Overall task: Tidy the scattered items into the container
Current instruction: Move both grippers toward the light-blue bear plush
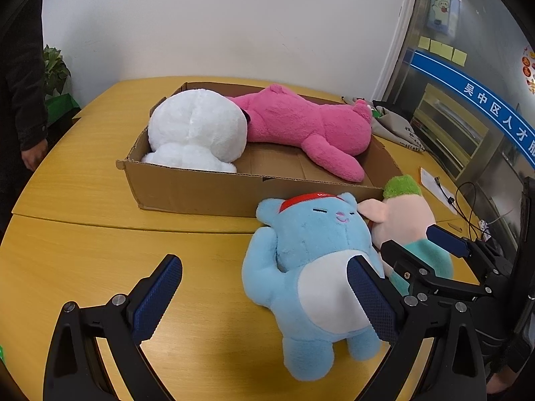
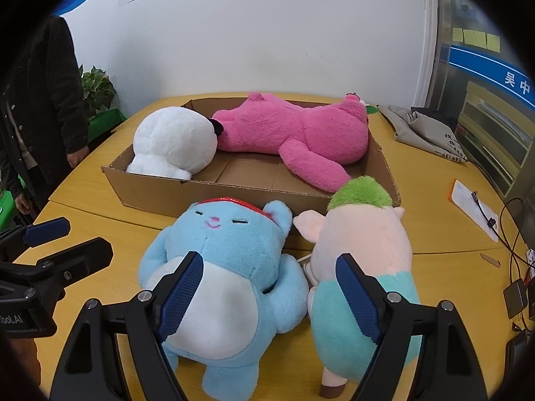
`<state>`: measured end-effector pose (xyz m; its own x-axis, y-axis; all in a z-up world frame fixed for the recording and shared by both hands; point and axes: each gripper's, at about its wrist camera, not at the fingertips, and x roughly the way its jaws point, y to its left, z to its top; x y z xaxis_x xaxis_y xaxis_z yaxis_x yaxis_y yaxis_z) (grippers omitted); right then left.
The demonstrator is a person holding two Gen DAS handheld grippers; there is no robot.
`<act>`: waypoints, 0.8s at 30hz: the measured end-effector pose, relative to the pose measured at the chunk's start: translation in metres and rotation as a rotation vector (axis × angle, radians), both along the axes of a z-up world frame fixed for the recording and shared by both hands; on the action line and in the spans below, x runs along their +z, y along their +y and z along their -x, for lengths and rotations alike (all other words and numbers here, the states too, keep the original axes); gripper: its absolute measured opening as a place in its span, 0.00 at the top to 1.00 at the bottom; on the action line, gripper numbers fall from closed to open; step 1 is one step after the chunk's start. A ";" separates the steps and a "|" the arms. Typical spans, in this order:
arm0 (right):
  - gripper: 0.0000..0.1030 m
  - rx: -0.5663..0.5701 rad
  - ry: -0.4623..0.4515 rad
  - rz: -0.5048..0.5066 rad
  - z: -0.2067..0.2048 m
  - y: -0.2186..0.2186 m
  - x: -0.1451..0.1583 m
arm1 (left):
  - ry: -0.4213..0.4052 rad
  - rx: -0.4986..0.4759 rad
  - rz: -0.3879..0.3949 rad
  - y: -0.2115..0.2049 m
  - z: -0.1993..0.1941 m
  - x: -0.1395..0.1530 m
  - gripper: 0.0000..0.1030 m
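The face of the white plush toy (image 1: pixel 197 130) in the cardboard box is turned away and hidden. The pink plush pig with green hair (image 1: pixel 406 215) is partly hidden behind the right gripper (image 1: pixel 413 245). The dark-jacketed person (image 2: pixel 36 100) is cut off by the frame edge.

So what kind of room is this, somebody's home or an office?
Probably an office or public service centre: a blue sign band with Chinese lettering on a glass partition, yellow sticky notes above it, and a wooden meeting table.
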<state>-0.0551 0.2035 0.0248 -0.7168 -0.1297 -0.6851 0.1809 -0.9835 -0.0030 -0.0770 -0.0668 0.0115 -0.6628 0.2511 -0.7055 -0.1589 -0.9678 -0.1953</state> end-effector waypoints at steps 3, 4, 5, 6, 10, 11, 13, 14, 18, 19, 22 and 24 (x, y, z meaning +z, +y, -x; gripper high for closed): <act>0.21 0.002 -0.003 -0.003 0.001 0.000 -0.002 | -0.010 0.000 -0.011 -0.002 0.003 -0.003 0.02; 0.21 0.003 -0.005 -0.005 0.002 -0.001 -0.003 | -0.015 -0.002 -0.018 -0.003 0.004 -0.005 0.02; 0.21 0.004 -0.008 -0.006 0.003 -0.001 -0.005 | -0.022 -0.004 -0.026 -0.004 0.006 -0.007 0.02; 0.21 0.008 -0.013 -0.007 0.004 -0.002 -0.007 | -0.027 -0.003 -0.031 -0.005 0.008 -0.009 0.02; 0.21 0.060 -0.049 -0.002 0.010 -0.009 -0.024 | -0.050 -0.011 -0.038 -0.007 0.015 -0.018 0.02; 0.21 0.072 -0.051 0.003 0.011 -0.012 -0.028 | -0.051 -0.015 -0.035 -0.008 0.017 -0.021 0.02; 0.22 0.110 -0.050 0.039 0.011 -0.016 -0.031 | -0.049 -0.016 -0.034 -0.010 0.019 -0.024 0.02; 0.22 0.129 -0.050 0.053 0.012 -0.018 -0.031 | -0.047 -0.016 -0.034 -0.011 0.021 -0.025 0.02; 0.31 0.214 -0.102 0.181 0.018 -0.023 -0.038 | -0.043 -0.024 -0.032 -0.015 0.025 -0.028 0.02; 0.35 0.236 -0.123 0.222 0.019 -0.022 -0.040 | -0.041 -0.025 -0.034 -0.016 0.026 -0.028 0.02; 0.35 0.309 -0.136 0.264 0.014 -0.025 -0.041 | -0.046 -0.030 -0.036 -0.020 0.030 -0.030 0.02; 0.35 0.325 -0.126 0.276 0.011 -0.021 -0.038 | -0.048 -0.041 -0.033 -0.021 0.033 -0.032 0.02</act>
<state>-0.0663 0.1822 -0.0135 -0.5218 -0.5248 -0.6726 0.4630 -0.8364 0.2934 -0.1101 -0.0879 -0.0202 -0.6169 0.3012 -0.7271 -0.1882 -0.9535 -0.2353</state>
